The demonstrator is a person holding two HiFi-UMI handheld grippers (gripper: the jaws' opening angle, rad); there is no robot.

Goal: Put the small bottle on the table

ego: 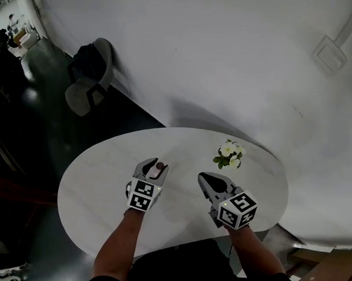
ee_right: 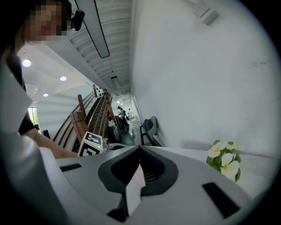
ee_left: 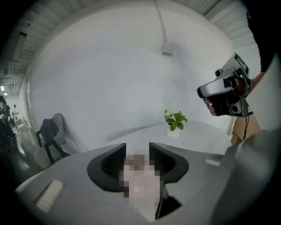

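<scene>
A grey chair (ego: 87, 81) stands on the dark floor at eleven o'clock from the oval white table (ego: 89, 191). Over the table, just toward ten o'clock from its middle, the left gripper (ego: 154, 169) has its jaws spread wide and released. The small bottle (ego: 160, 164) is between them, dark cap uppermost; whether its base rests on the tabletop cannot be told. At three o'clock from it, apart, the right gripper (ego: 203, 178) is clenched on nothing. A little pot of white flowers (ego: 230, 154) sits at one o'clock from that gripper.
</scene>
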